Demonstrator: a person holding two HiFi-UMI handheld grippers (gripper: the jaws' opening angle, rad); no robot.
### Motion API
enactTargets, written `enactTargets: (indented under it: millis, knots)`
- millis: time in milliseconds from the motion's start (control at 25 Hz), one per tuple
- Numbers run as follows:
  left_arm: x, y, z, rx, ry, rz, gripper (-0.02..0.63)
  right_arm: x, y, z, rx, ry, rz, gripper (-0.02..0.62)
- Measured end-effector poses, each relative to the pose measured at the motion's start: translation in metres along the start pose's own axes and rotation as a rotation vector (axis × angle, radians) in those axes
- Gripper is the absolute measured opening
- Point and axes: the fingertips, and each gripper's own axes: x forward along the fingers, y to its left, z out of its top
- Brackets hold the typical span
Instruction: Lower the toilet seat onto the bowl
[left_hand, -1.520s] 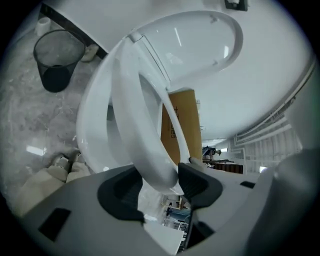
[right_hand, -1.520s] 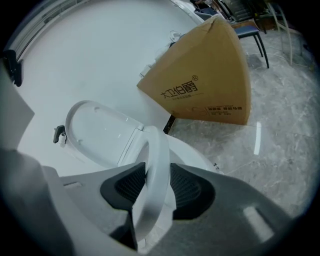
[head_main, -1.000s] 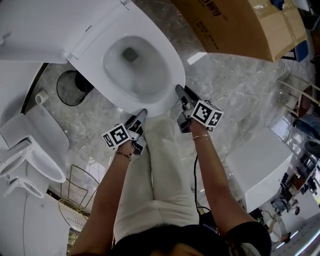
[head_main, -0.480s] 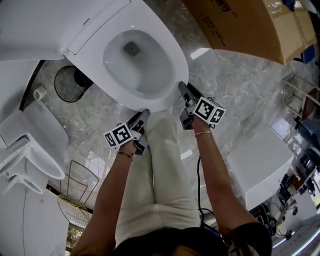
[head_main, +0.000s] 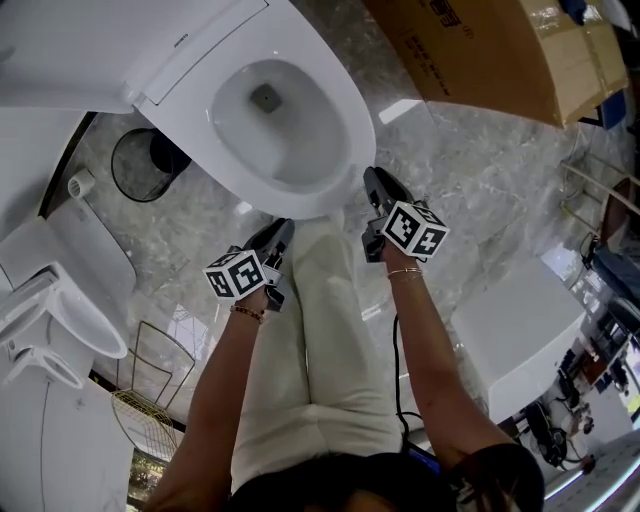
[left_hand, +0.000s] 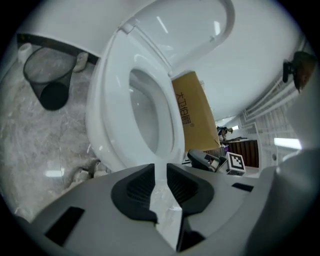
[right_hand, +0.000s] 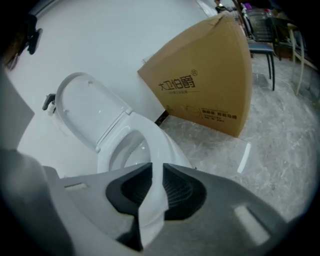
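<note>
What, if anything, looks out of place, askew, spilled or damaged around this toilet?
A large cardboard box sits on the floor close beside the bowl, which is an odd thing to find there. Otherwise nothing stands out: the toilet seat lies flat on the bowl, and no spill or crack shows.

The white oval toilet seat is lying flat on the bowl, its ring covering the rim. The glossy white bowl is standing uncovered, with a small grey drain showing at its bottom.
</note>
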Motion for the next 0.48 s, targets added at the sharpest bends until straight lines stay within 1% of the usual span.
enactTargets:
  millis: [40, 80, 160, 280, 360, 440, 480]
  knots:
    - [-0.004, -0.005, 0.007, 0.042, -0.018, -0.002, 0.064, -0.003, 0.007, 0.000, -0.050, 0.003, 0.006, 0.038]
    - [-0.008, -0.011, 0.014, 0.074, -0.039, -0.006, 0.050, -0.007, 0.013, 0.000, -0.105, 0.008, 0.010, 0.005]
    - [-0.018, -0.023, 0.029, 0.120, -0.081, -0.012, 0.034, -0.014, 0.029, 0.002, -0.201, 0.014, 0.020, 0.005]
    - [-0.034, -0.045, 0.045, 0.179, -0.104, -0.029, 0.022, -0.027, 0.059, 0.015, -0.274, -0.018, 0.056, 0.005]
    - [-0.047, -0.060, 0.053, 0.263, -0.103, -0.025, 0.015, -0.039, 0.080, 0.029, -0.312, -0.056, 0.077, 0.005]
    - [-0.065, -0.071, 0.065, 0.377, -0.119, 0.027, 0.009, -0.050, 0.100, 0.044, -0.353, -0.094, 0.084, 0.005]
    - [-0.077, -0.076, 0.073, 0.422, -0.138, 0.058, 0.007, -0.057, 0.110, 0.052, -0.372, -0.113, 0.086, 0.005]
